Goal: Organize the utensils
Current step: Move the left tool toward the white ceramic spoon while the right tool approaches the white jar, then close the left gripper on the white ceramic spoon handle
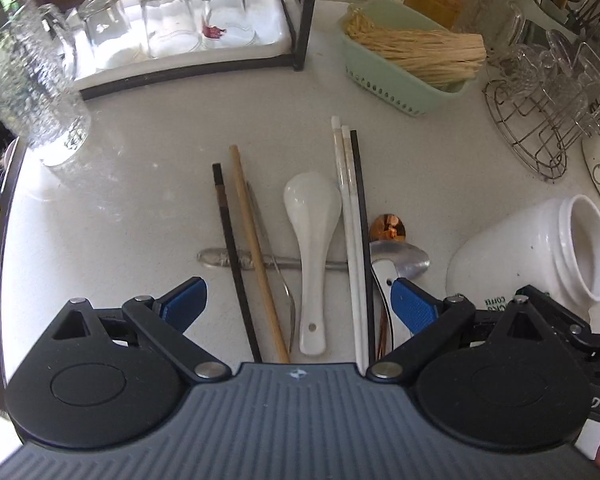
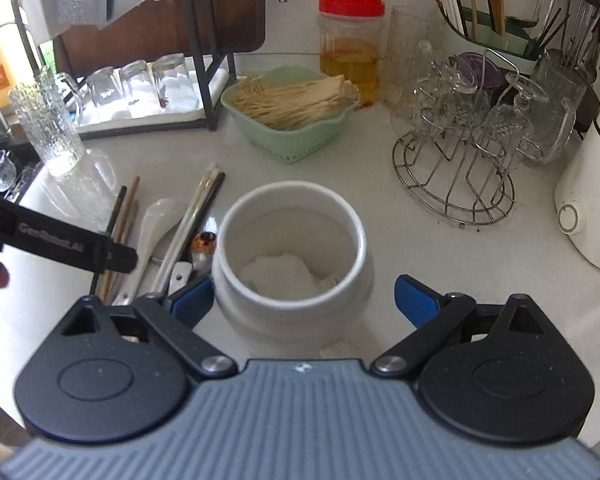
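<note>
Several utensils lie side by side on the white counter point(image 1: 148, 208): a black chopstick point(image 1: 232, 256), a wooden chopstick point(image 1: 256, 248), a white ceramic spoon point(image 1: 312, 224), a pair of white chopsticks point(image 1: 350, 216), a copper spoon point(image 1: 388, 228) and a metal spoon point(image 1: 408, 260). My left gripper point(image 1: 296, 292) hovers open above them, touching none. A white jar point(image 2: 292, 248) stands upright between the fingers of my right gripper point(image 2: 304, 292). The left pad point(image 2: 194, 300) is close against the jar; the right pad point(image 2: 416, 300) stands clear of it.
A green basket of dry noodles point(image 2: 288, 108), a red-lidded jar point(image 2: 350, 48) and a wire glass rack point(image 2: 456, 176) stand behind. Upturned glasses sit on a tray point(image 1: 172, 56); a textured glass mug point(image 1: 32, 88) is at the left. A white appliance point(image 2: 588, 208) is on the right.
</note>
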